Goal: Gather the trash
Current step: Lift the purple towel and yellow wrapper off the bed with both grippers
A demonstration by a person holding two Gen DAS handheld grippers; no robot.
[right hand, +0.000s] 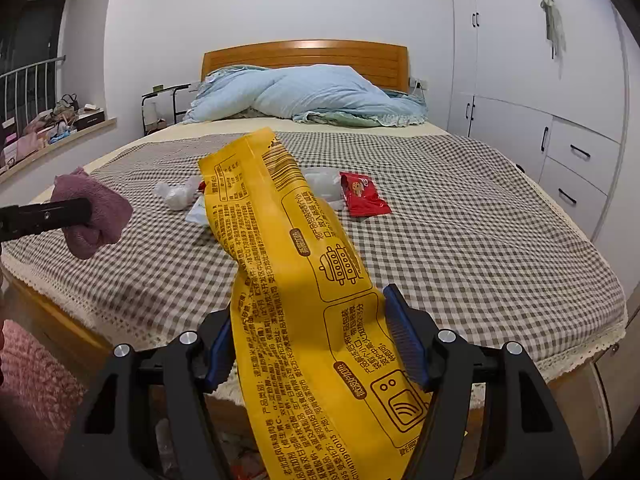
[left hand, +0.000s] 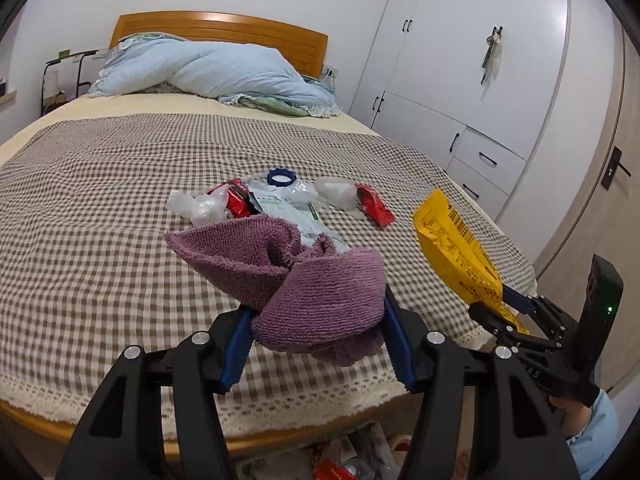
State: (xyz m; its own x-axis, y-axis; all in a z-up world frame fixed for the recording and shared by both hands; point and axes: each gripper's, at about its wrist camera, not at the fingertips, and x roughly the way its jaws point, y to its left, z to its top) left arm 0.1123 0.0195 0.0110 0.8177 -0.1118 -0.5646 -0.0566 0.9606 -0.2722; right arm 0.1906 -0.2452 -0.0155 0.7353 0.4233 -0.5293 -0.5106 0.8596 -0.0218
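Note:
My left gripper [left hand: 316, 340] is shut on a purple towel [left hand: 296, 280] and holds it above the bed's foot edge; the towel also shows in the right wrist view [right hand: 94, 216]. My right gripper [right hand: 316, 344] is shut on a yellow snack wrapper [right hand: 296, 280], also seen in the left wrist view [left hand: 456, 248]. On the checked bedspread [left hand: 100, 240] lies a trash pile: a red wrapper [left hand: 374, 204], another red wrapper [left hand: 236, 200], crumpled clear plastic [left hand: 196, 206], a white printed bag [left hand: 288, 204] and a blue ring [left hand: 281, 178].
A light blue duvet [left hand: 224, 70] is heaped at the wooden headboard [left hand: 224, 28]. White wardrobe doors and drawers [left hand: 460, 80] stand at the right. Trash lies below the bed's foot [left hand: 344, 464]. A cluttered windowsill [right hand: 48, 124] is at the left.

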